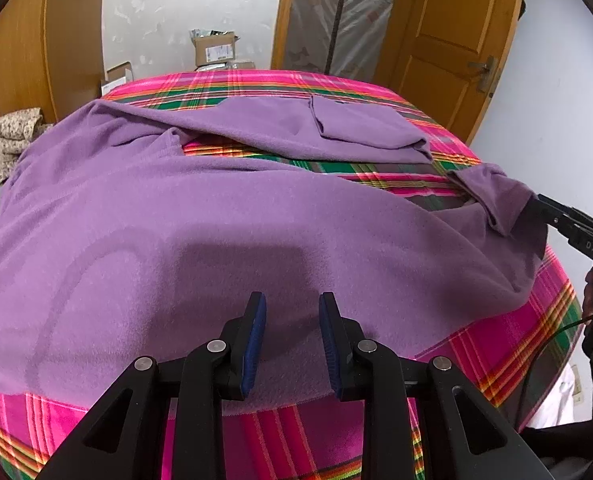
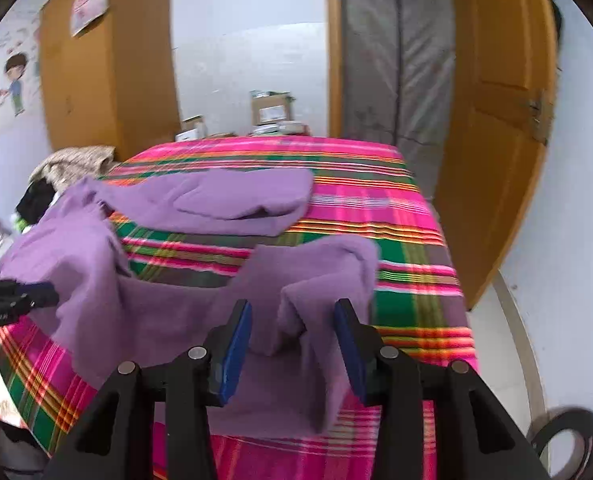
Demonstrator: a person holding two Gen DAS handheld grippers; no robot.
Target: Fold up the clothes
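Purple fleece garment [image 1: 216, 220] lies spread over the plaid bed cover [image 1: 516, 340], filling most of the cover's near half. One of its parts is folded flat across the cover's middle, towards the far end. Another stretches to the cover's right side, and a strip of bare plaid shows between the two. The garment's near hem stops just short of the cover's near edge.

The left gripper [image 1: 292, 298] hangs over the near part of the garment. Its blue pads [image 1: 256, 340] stand apart, and the fabric runs flat beneath them with nothing pinched between. From the right wrist view, the same gripper [image 2: 50, 294] shows at the cover's left edge, its tips against the cloth.

The right gripper [image 2: 293, 306] is at the cover's right side with its jaws well apart. A raised fold of the garment [image 2: 176, 320] stands in the gap, closer to the right pad, but neither pad presses on it. From the left wrist view, this gripper [image 1: 536, 202] has its tips tucked under a bunched corner of the cloth.

Beyond the cover's far end stand cardboard boxes [image 1: 214, 50] against a white wall. A wooden door [image 1: 448, 40] is off the far right corner. A heap of patterned cloth [image 1: 4, 140] lies off the cover's left side.
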